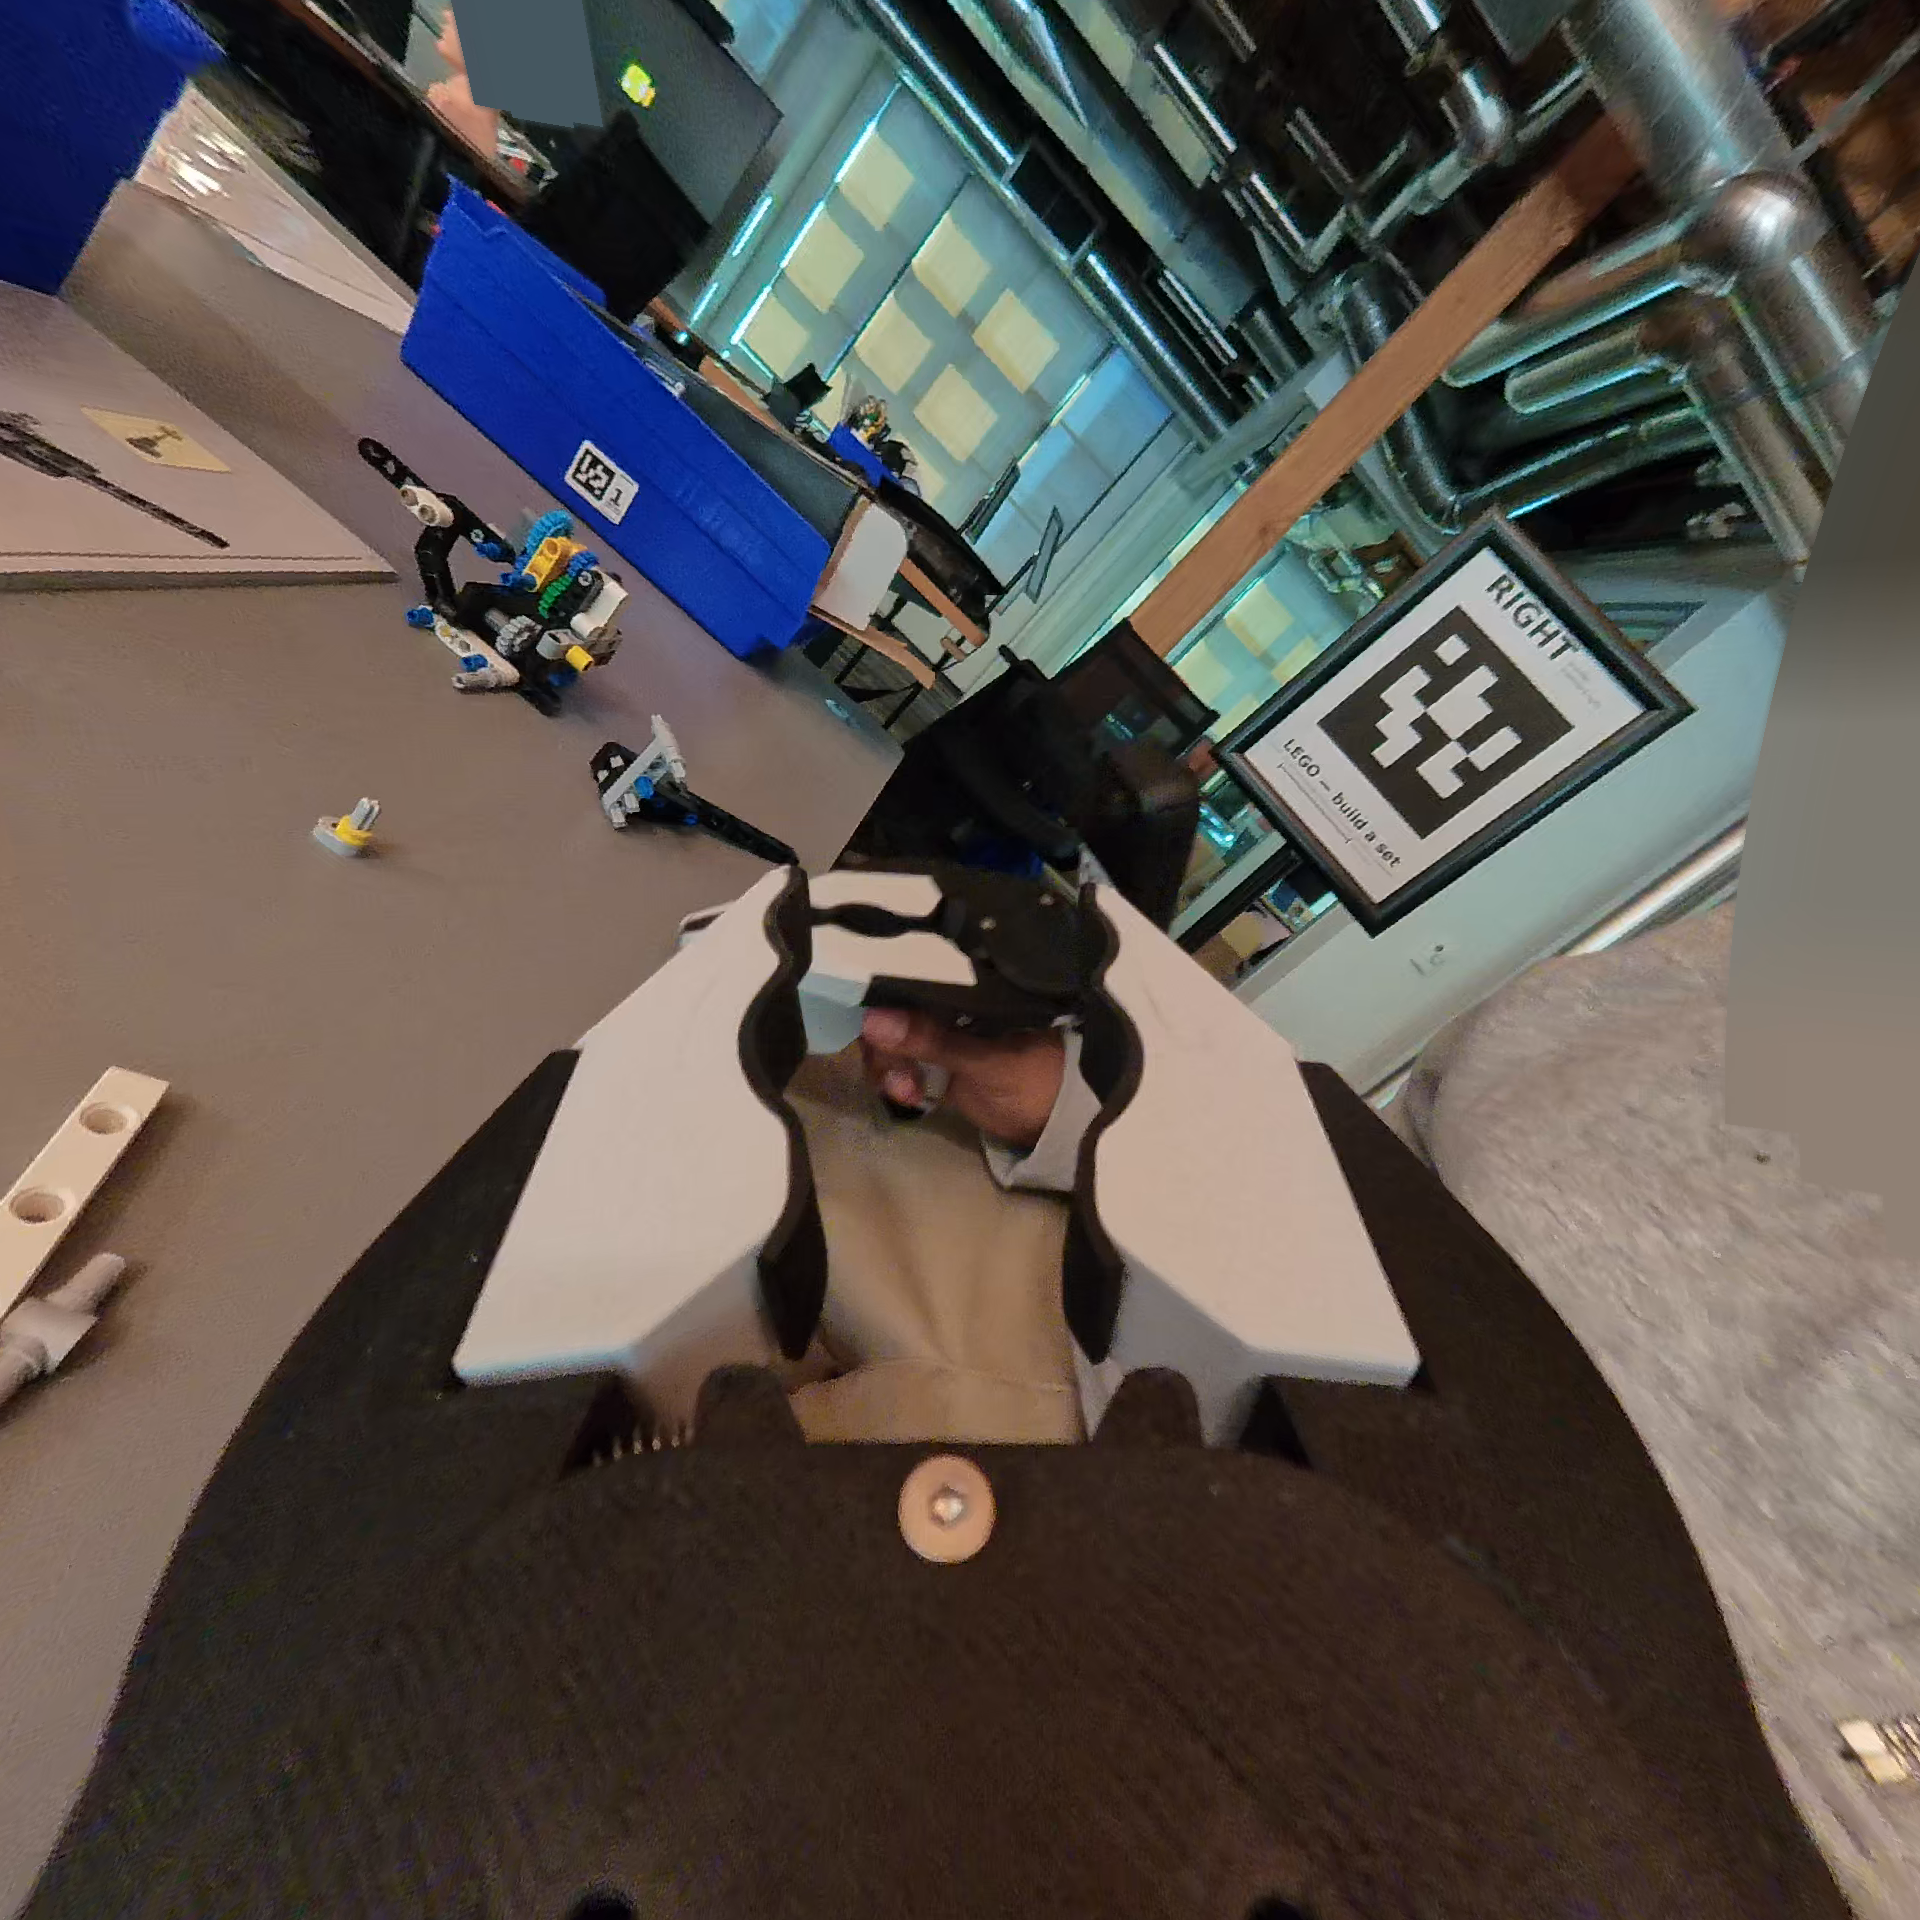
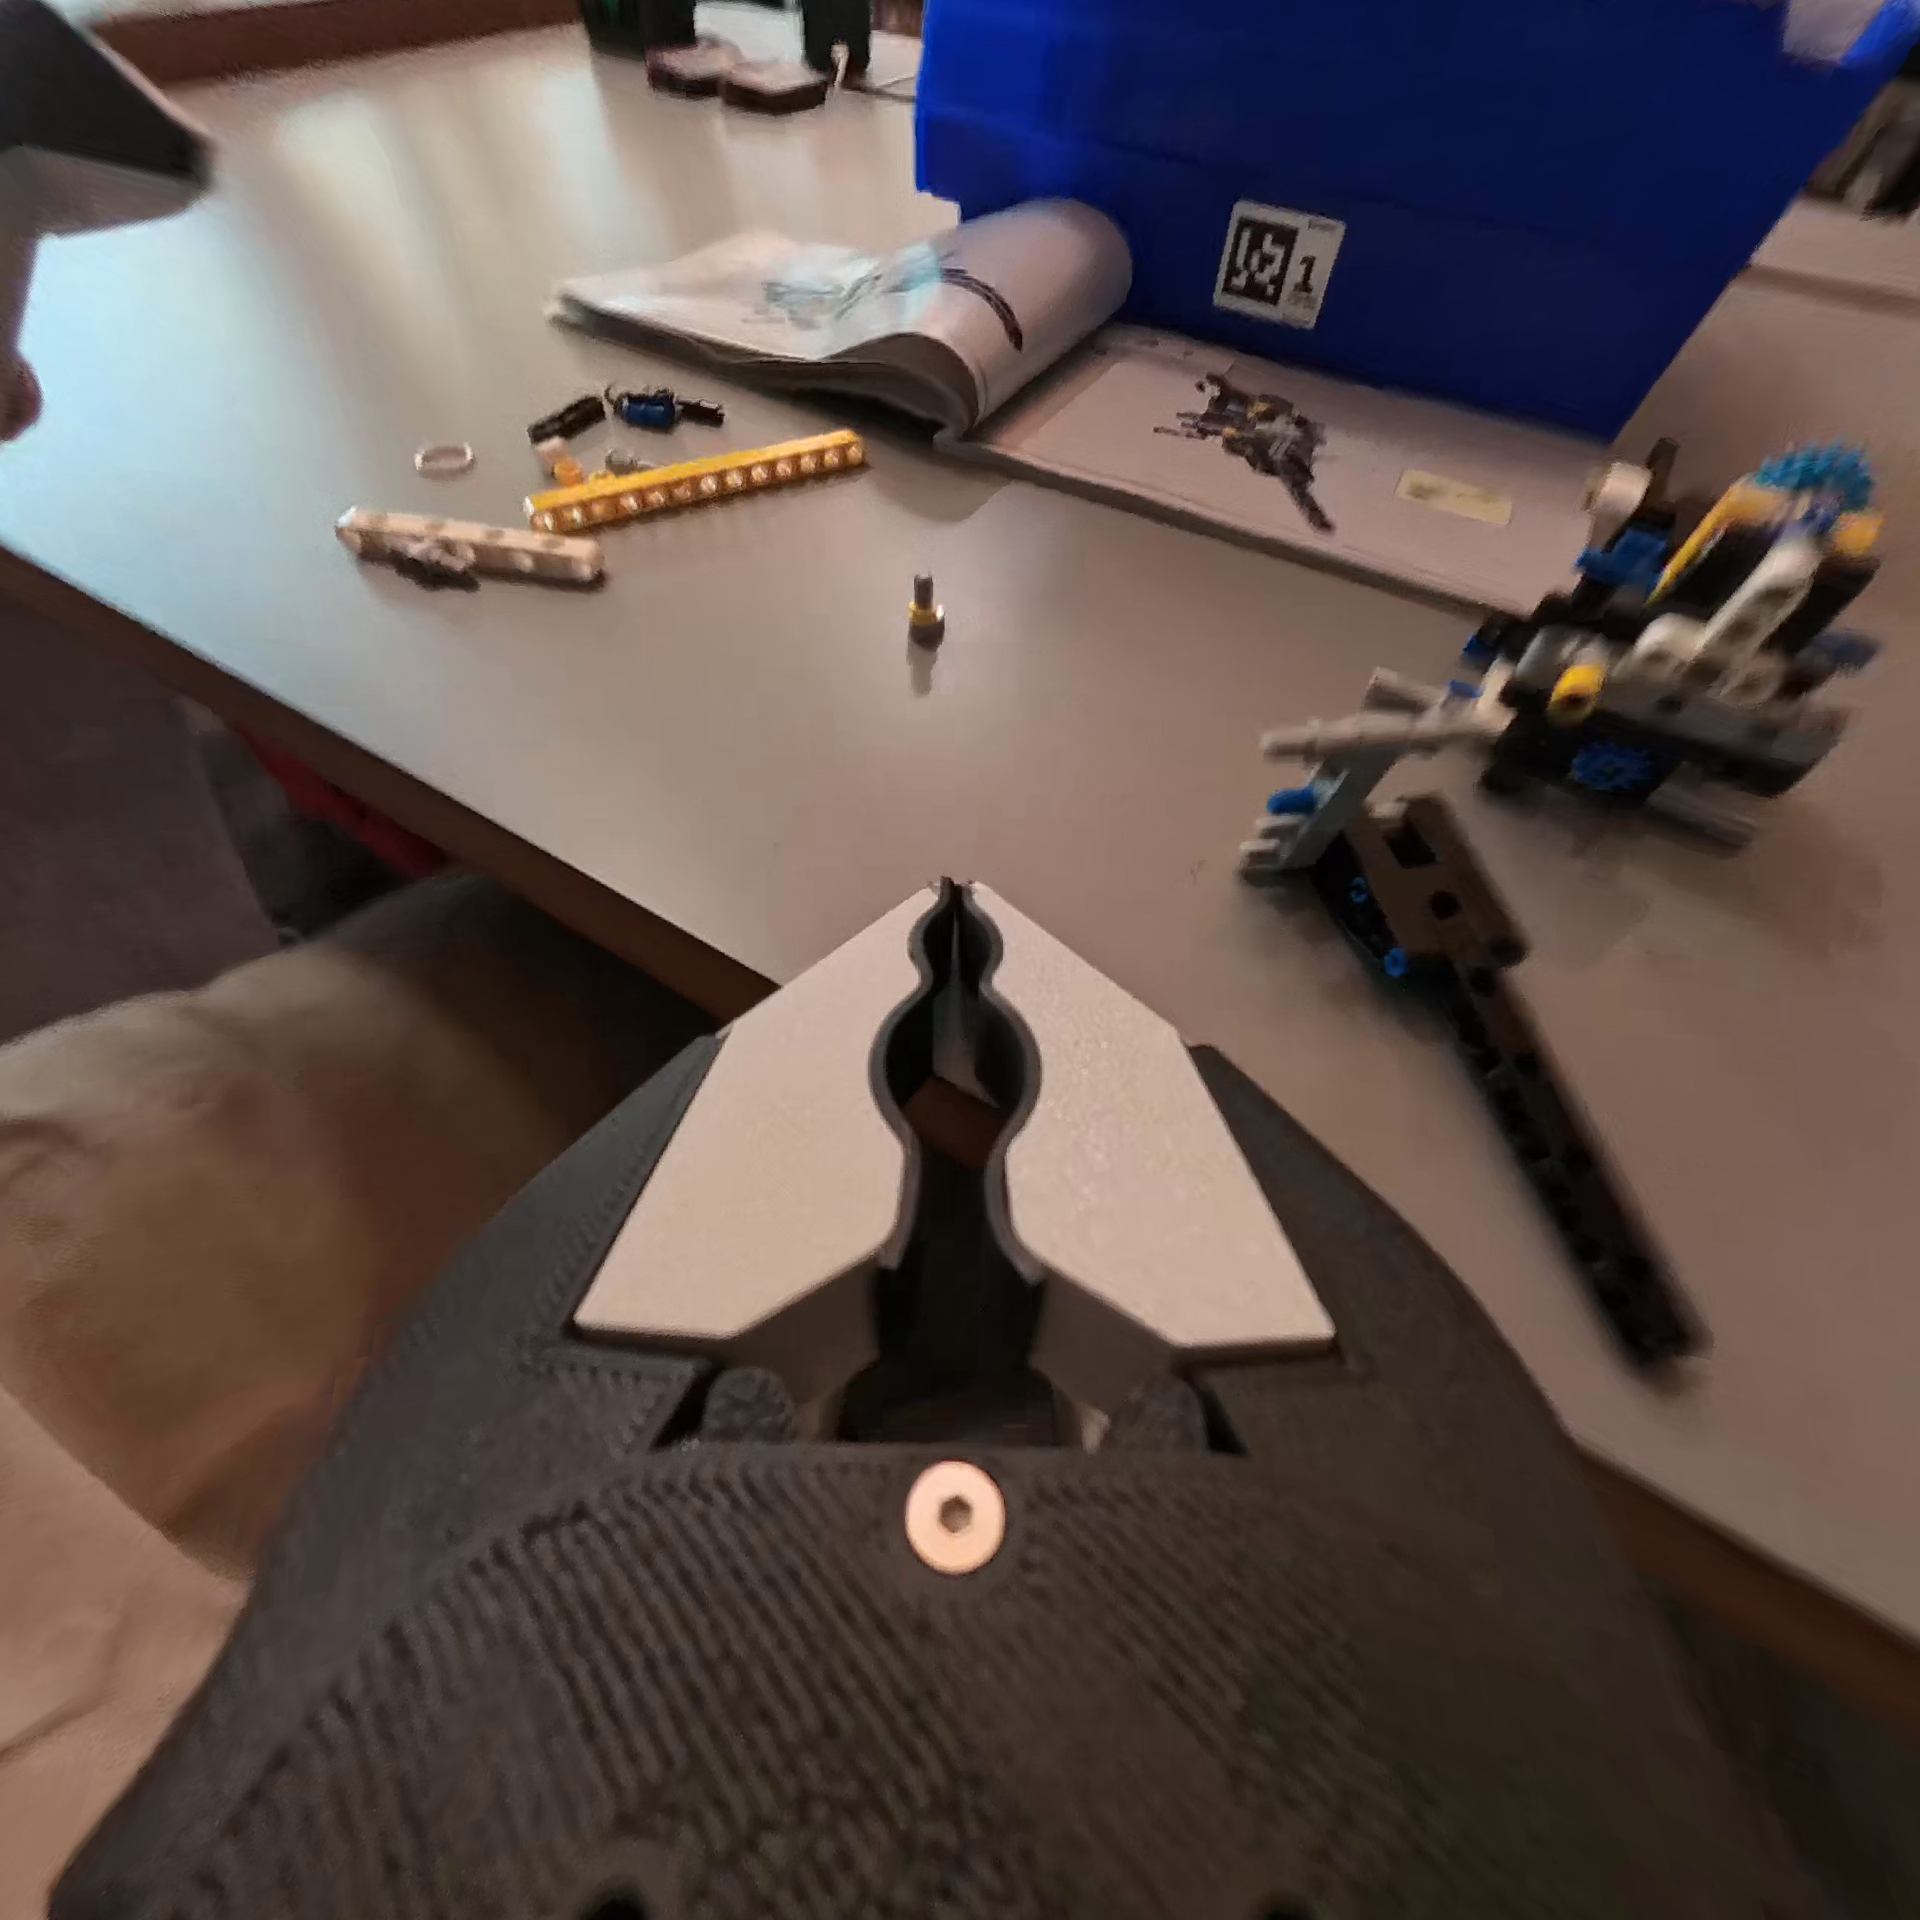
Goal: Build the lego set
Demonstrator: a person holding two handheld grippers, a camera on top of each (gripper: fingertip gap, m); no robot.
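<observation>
- Right tool (image 2: 951, 894) fills the near foreground of its own view, its grey fingers pressed together at the tips. A thin dark sliver shows between them; whether that is a held part cannot be told.
- Left tool (image 1: 940, 914) points off the worktop (image 1: 260, 987) edge toward the right tool, which shows just beyond it. Its fingers are spread, with nothing between them.
- Model (image 2: 1704, 644), a half-built cluster of black, grey, blue and yellow parts, stands on the worktop ahead and to the right of the right tool, well apart from it.
- Sub-assembly (image 2: 1455, 956), a long black beam with a grey and blue bracket at one end, lies between the right tool and the model, nearer the tool.
- Small grey and yellow pin (image 2: 925, 613) stands upright straight ahead of the right tool, alone on bare worktop.
- Yellow beam (image 2: 696, 483), grey beam (image 2: 468, 545) and a few small connectors lie farther off to the left, near an open booklet (image 2: 852, 312) and a blue bin (image 2: 1403, 156).
- Handling, as a judgement: the parts look light, rigid and smooth, so they may skid or tip when nudged. The model probably comes apart under a hard squeeze; hold it by its black frame, not the gears. Take beams across their narrow sides, and the pin by its shaft.
</observation>
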